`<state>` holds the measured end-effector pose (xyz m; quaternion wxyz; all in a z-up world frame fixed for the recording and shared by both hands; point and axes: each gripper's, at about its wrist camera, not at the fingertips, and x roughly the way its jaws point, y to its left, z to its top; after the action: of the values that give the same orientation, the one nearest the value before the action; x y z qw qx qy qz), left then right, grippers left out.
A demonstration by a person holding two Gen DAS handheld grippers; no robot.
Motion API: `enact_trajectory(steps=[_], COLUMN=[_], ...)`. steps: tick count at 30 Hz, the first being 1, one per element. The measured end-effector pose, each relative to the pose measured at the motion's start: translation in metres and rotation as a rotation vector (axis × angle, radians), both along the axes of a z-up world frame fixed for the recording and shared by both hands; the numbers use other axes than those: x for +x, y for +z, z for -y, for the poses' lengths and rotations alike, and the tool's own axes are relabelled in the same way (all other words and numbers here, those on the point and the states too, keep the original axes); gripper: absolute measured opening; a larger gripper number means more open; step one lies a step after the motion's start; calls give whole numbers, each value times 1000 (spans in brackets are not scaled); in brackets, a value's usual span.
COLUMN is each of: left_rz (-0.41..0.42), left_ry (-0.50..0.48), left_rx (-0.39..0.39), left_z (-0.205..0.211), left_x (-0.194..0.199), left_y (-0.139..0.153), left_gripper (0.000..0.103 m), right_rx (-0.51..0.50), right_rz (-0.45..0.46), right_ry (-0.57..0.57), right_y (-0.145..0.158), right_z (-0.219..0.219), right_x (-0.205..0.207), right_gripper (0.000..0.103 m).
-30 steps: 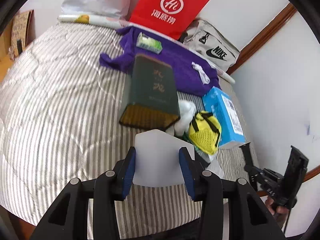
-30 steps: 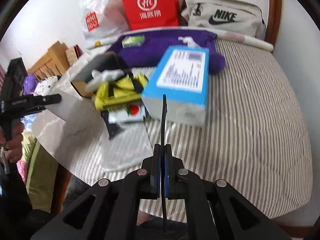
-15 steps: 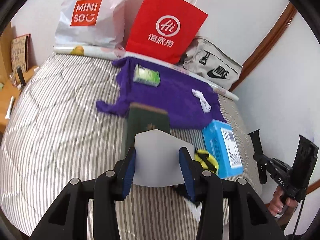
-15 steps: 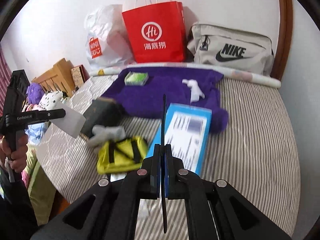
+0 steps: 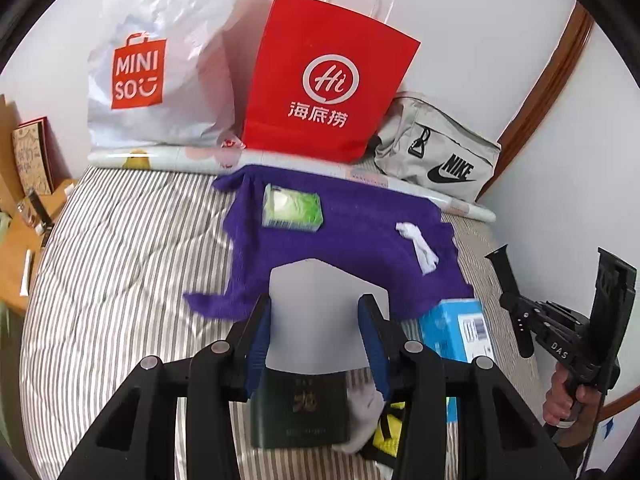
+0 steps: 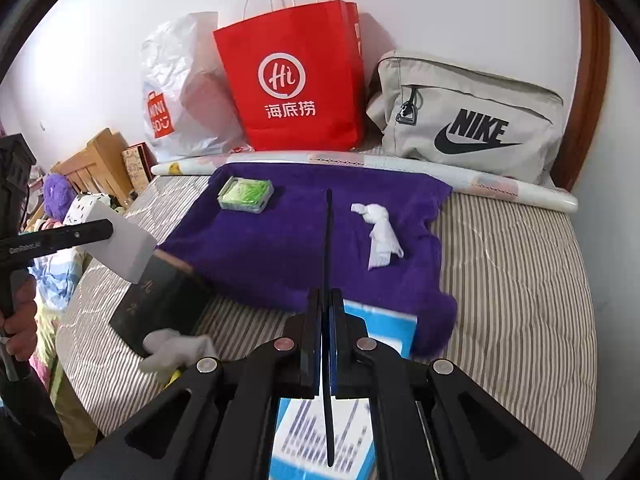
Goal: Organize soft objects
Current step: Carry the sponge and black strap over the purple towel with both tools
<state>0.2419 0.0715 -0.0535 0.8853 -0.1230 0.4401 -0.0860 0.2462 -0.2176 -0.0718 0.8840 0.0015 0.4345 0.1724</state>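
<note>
Left tongs [image 5: 316,330] grip white block [image 5: 320,312]; right tongs [image 6: 325,336] pinch strap [image 6: 329,240].

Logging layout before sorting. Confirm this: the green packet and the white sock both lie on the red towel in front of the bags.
Not quite: the towel is purple, not red. The right wrist view shows the green packet and white sock lying on it.

Purple towel [image 6: 280,248] flat on bed, white sock [image 6: 380,232] atop (crumpled).

Black tool [image 5: 316,340], blue pads [image 5: 260,336]
</note>
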Motion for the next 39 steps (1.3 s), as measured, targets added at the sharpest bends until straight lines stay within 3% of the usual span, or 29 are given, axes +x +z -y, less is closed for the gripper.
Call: enact_trajectory(steps=[5, 17, 29, 39], left_rz=[10, -5, -128, -172], left_ry=[21, -17, -23, -26], left_rx=[40, 2, -54, -43], left_z=[1, 1, 0, 3], left_x=[22, 76, 117, 132], left_y=[-1, -16, -68, -85], left_gripper=[41, 41, 41, 41], right_rx=[-21, -47, -56, -69], right_rz=[-19, -91, -207, -258], right_ry=[7, 10, -7, -8], right_y=[-8, -35, -77, -98], right_z=[-7, -25, -28, -27], right_x=[27, 92, 125, 142], right_gripper=[3, 3, 3, 3])
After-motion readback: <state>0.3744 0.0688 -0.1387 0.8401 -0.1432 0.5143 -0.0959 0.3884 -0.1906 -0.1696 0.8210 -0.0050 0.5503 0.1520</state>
